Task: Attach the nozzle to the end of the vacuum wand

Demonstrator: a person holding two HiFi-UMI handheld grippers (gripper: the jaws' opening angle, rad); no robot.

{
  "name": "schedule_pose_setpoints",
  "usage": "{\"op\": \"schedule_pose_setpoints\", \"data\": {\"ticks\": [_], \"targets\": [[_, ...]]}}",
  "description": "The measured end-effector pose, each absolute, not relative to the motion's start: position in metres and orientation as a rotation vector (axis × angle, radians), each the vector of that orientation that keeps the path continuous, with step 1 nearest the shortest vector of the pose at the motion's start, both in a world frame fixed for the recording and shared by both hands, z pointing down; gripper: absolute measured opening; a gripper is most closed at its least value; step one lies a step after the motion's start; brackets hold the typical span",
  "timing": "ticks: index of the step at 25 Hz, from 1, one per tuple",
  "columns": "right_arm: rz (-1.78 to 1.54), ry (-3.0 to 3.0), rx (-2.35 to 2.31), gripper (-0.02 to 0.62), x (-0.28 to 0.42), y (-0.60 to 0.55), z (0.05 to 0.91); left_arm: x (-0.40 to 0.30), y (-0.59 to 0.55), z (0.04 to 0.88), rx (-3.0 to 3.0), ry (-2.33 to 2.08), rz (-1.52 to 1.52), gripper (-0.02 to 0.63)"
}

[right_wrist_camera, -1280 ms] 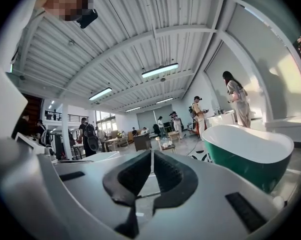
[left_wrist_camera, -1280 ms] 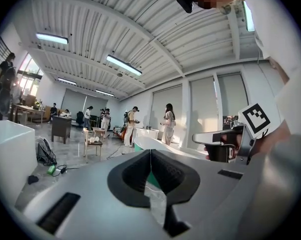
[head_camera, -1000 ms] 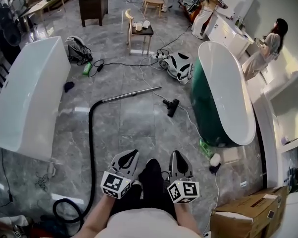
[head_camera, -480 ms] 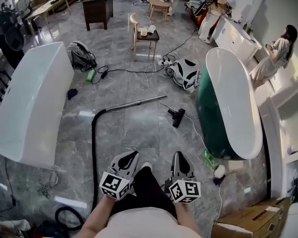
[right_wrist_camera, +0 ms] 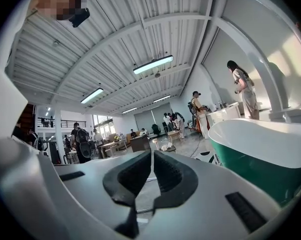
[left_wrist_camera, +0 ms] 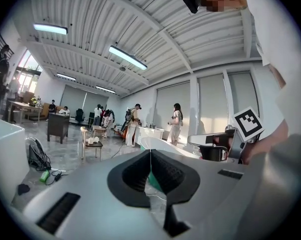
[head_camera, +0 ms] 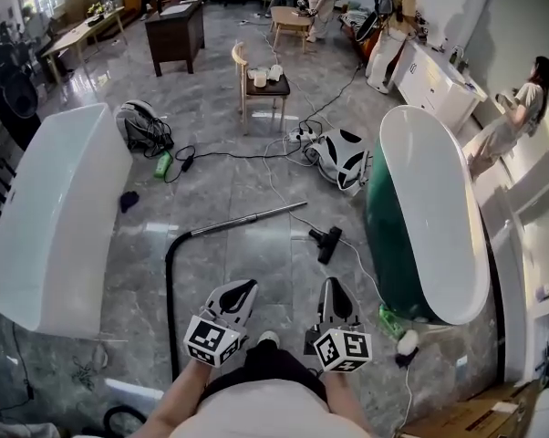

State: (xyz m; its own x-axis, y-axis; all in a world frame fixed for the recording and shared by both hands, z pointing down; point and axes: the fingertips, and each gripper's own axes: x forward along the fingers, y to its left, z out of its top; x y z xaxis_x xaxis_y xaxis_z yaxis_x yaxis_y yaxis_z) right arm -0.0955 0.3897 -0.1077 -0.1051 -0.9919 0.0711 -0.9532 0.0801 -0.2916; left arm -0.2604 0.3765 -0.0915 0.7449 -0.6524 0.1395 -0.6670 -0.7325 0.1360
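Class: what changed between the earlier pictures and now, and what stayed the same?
The person walked forward, so the wand and nozzle lie nearer. Nothing was taken or released. The left gripper and right gripper stay shut and empty; wand and nozzle remain apart.

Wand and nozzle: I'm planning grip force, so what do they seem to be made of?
Wand: likely metal, a thin silvery tube with a pale sheen. Nozzle: probably plastic, matte black with no glint, though it is too small to be sure.

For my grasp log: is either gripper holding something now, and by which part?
Nothing is held: the left gripper and the right gripper are both shut and empty.
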Motion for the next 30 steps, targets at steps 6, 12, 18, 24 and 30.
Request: {"op": "schedule_pose_setpoints", "data": {"ticks": [6, 12, 18, 24, 30], "targets": [[-0.429, 2.226, -1.969, 0.017, -0.079, 0.351, -0.096, -0.232, 0.339, -0.082, 2.764, -1.037, 0.146, 0.009], [-0.476, 2.218, -1.956, 0.017, -0.065, 0.333, -0.091, -0.219, 0.321, -0.082, 2.752, -1.052, 0.168, 0.011], [-0.496, 2.236, -1.919, 0.017, -0.063, 0.331, -0.089, -0.211, 0.305, -0.079, 2.715, -1.043, 0.18, 0.011], [-0.535, 2.156, -1.985, 0.017, -0.036, 0.325, -0.072, -0.18, 0.283, -0.074, 2.75, -0.957, 0.177, 0.009], [-0.581, 2.104, -2.072, 0.017, -0.016, 0.295, -0.056, -0.171, 0.249, -0.061, 2.72, -0.906, 0.196, 0.009]]}}
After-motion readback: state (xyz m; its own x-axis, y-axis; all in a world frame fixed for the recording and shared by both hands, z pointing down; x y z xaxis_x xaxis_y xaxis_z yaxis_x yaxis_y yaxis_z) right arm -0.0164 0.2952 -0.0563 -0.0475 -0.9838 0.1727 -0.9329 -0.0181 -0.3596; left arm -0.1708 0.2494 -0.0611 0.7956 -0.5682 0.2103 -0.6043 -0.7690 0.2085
